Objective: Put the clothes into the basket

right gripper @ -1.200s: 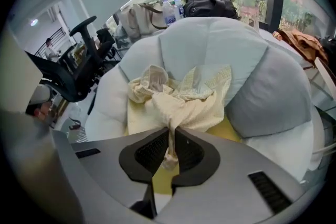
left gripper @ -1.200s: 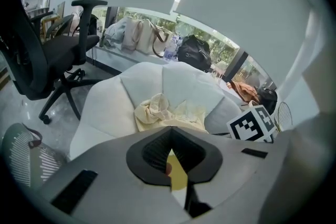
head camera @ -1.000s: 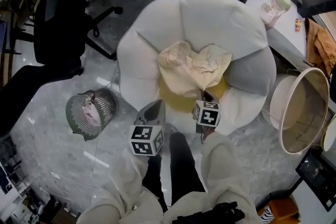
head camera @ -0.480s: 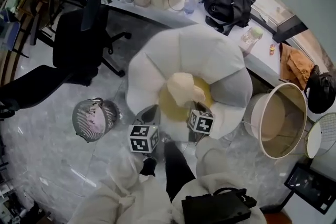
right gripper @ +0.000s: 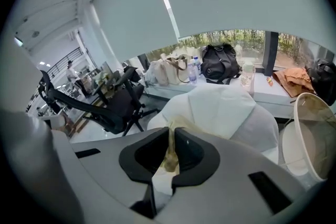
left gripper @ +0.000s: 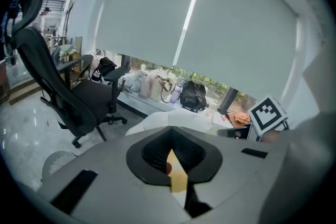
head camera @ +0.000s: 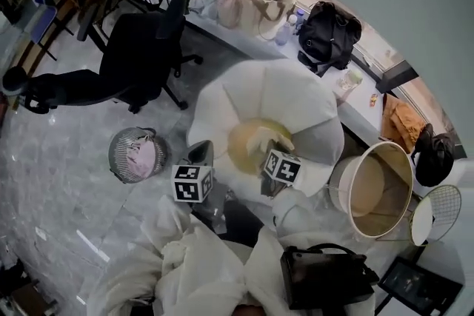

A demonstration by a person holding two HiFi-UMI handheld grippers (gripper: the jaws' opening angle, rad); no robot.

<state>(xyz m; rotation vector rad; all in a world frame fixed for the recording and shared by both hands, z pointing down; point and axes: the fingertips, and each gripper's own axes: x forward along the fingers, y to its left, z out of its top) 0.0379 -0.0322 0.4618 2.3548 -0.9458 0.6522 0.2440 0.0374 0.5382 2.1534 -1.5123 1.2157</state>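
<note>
A cream cloth [head camera: 261, 138] and a yellow cloth [head camera: 244, 148] are bunched over the seat of a white beanbag [head camera: 296, 96]. My right gripper [head camera: 265, 153] is shut on the cream cloth, whose fold shows pinched between its jaws [right gripper: 171, 136]. My left gripper [head camera: 201, 153] is at the beanbag's left front edge. Its jaws meet at the tip [left gripper: 173, 152], with a strip of yellow cloth [left gripper: 177, 173] caught between them. A round wire basket [head camera: 135, 154] stands on the floor left of the left gripper, with a pink garment [head camera: 141, 158] inside.
A large round white tub [head camera: 370, 189] leans at the beanbag's right. A black office chair [head camera: 141, 63] stands at the back left. A long desk [head camera: 244, 33] behind holds bags, a black backpack [head camera: 329, 33] and bottles. The floor is glossy grey marble.
Both grippers have risen, and the head camera with them. The cream cloth, spread wide on the beanbag before, is now drawn up into a small bunch at the right gripper.
</note>
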